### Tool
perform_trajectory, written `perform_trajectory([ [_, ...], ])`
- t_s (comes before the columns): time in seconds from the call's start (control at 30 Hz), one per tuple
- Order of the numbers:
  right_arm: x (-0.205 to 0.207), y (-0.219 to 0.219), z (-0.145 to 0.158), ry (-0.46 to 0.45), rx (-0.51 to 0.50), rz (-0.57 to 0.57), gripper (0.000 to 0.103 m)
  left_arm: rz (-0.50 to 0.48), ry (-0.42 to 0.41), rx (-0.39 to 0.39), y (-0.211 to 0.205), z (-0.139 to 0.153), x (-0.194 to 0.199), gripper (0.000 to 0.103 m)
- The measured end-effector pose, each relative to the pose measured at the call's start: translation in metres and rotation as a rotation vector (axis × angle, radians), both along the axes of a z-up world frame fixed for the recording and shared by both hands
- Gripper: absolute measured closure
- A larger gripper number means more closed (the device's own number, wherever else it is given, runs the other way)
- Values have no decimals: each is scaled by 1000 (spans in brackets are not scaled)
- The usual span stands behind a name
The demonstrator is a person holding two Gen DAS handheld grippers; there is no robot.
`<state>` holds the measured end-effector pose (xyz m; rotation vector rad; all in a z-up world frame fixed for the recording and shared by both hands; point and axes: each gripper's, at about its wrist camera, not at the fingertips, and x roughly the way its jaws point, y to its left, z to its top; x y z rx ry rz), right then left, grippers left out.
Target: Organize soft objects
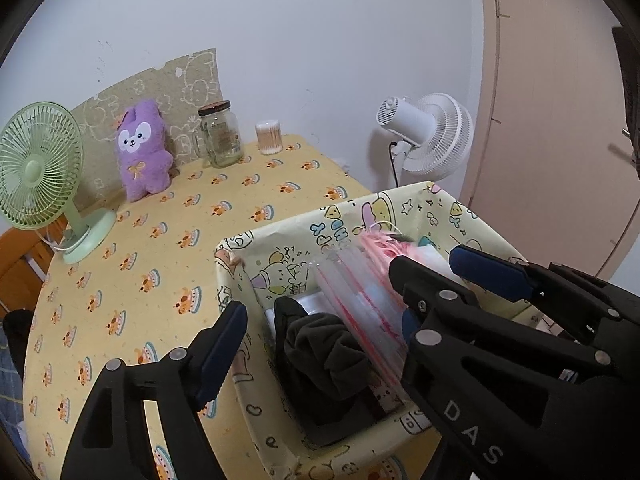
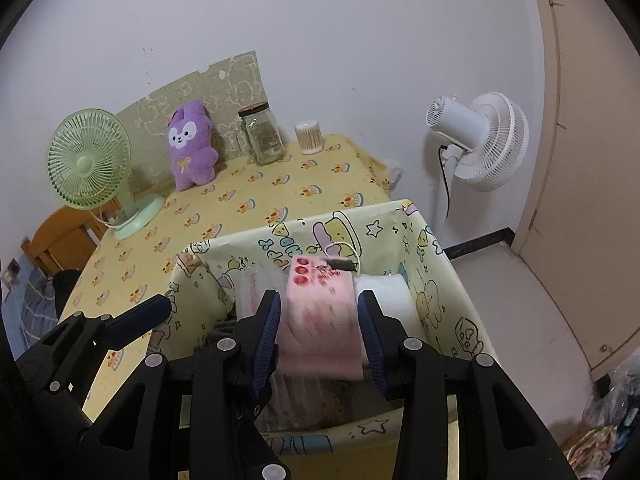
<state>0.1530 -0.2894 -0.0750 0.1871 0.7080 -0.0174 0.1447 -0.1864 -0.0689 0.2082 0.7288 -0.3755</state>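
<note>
A cartoon-print fabric basket (image 1: 280,229) (image 2: 360,216) stands on the yellow tablecloth. It holds a black cloth (image 1: 324,356), a clear zip bag (image 1: 360,312) with red lines, a white soft piece (image 2: 386,292) and a pink soft pack (image 2: 320,320) with a tag. My right gripper (image 2: 320,320) hangs over the basket with the pink pack between its pads. The pack is blurred and looks loose, the pads no longer squeezing it. My left gripper (image 1: 318,292) stands wide open over the black cloth and zip bag, gripping nothing. A purple plush rabbit (image 1: 142,152) (image 2: 192,144) sits at the back wall.
At the back of the table stand a green desk fan (image 1: 38,164) (image 2: 90,160), a glass jar (image 1: 220,136) and a tub of cotton swabs (image 1: 270,136). A white floor fan (image 2: 476,140) stands right of the table, near a door. A wooden chair (image 2: 60,240) is on the left.
</note>
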Motion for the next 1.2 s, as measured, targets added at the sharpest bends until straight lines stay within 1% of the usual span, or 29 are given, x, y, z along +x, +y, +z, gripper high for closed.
perform_trajectory([
  [0.03,-1,1,0,0,-1,-8,50,-6,0,-2,0,1,-2,19],
  [0.07,-3,1,0,0,4,-10,44,-9,-2,-5,1,1,-3,17],
  [0.17,-7,1,2,1,15,-11,38,-6,-15,0,3,4,-8,14],
  [0.23,-11,4,5,1,13,-6,36,-2,-22,-4,6,7,-12,13],
  [0.3,-16,7,9,-11,12,-2,29,8,-36,-7,9,10,-16,10],
  [0.47,-25,15,19,-26,0,-6,19,27,-54,-11,19,19,-23,9],
  [0.67,-37,30,32,-57,-5,9,17,64,-97,-5,35,33,-36,7],
  [0.8,-47,42,42,-92,-11,23,11,94,-122,-14,49,41,-46,6],
  [0.93,-57,56,52,-118,-20,45,10,122,-149,-23,65,50,-57,5],
  [1.07,-67,68,64,-148,-26,64,8,160,-180,-32,80,59,-68,2],
  [1.2,-78,78,74,-176,-30,75,7,189,-213,-55,99,70,-80,0],
])
